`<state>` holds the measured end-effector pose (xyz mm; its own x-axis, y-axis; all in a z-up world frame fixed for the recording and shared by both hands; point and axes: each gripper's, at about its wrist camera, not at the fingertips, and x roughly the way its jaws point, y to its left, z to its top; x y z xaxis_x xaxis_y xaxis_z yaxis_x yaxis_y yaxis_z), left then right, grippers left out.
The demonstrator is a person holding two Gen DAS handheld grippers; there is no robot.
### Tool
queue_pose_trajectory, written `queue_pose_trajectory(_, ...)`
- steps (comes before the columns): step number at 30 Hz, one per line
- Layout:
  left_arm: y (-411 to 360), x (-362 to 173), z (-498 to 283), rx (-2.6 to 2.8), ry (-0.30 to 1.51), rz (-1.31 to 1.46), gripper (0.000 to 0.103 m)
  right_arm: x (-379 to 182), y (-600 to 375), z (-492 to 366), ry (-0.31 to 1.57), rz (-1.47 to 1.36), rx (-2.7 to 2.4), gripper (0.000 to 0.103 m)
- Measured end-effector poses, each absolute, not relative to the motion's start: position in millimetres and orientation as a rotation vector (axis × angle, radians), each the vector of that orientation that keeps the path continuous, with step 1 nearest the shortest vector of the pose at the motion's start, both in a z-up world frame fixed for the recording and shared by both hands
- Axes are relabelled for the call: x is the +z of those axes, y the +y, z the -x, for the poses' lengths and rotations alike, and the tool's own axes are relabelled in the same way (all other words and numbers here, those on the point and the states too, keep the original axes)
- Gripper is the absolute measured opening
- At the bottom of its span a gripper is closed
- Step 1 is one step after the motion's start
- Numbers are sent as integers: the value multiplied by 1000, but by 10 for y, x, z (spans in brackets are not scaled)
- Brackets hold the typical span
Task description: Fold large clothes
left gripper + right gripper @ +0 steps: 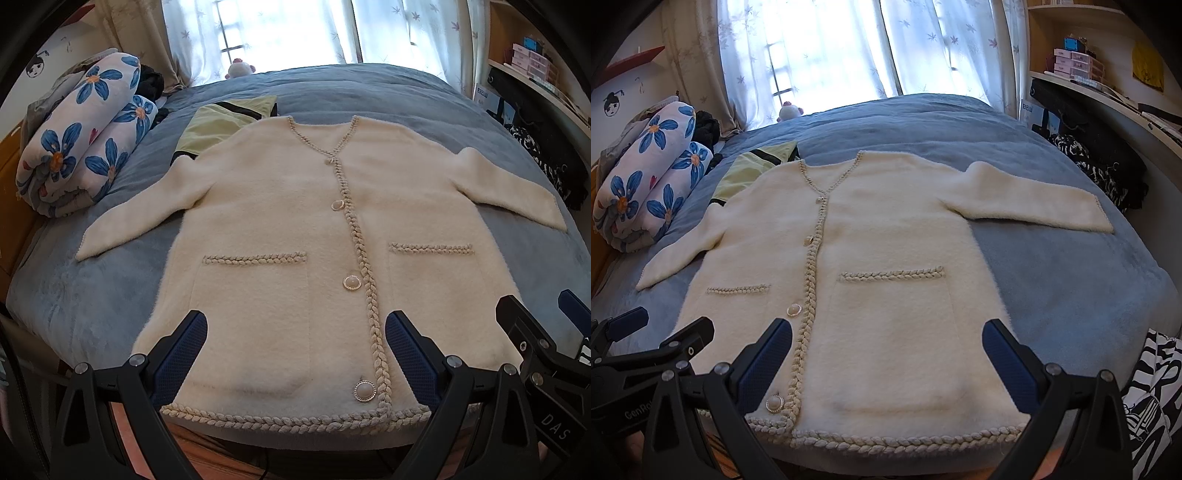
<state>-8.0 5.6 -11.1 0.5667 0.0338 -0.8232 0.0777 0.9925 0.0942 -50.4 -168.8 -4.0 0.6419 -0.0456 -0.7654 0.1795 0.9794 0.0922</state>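
A cream fuzzy cardigan (280, 229) (886, 258) with braided trim, pearl buttons and two front pockets lies flat and buttoned on a blue bed (110, 295) (1071, 280), sleeves spread to both sides. My left gripper (295, 332) hovers open over the hem and the left pocket, its blue pads wide apart with nothing between them. My right gripper (886, 339) hovers open over the right pocket and hem, also holding nothing. The right gripper (543, 325) shows at the lower right of the left wrist view; the left gripper (665, 332) shows at the lower left of the right wrist view.
A rolled floral quilt (81, 140) (650, 177) lies at the bed's left side. A yellow-green garment (229, 122) (750, 170) lies partly under the cardigan's left shoulder. Black-and-white patterned cloth (1152, 387) hangs at the right. A curved shelf (1108, 96) and curtained window (295, 33) stand behind.
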Motion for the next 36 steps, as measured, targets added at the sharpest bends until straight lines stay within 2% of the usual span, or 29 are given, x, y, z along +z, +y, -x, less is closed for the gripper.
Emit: queue_pose_trajectory(36,-119,-112,-30,-58,966,-153,96,-28,-1774,460,850,-155,-183,103)
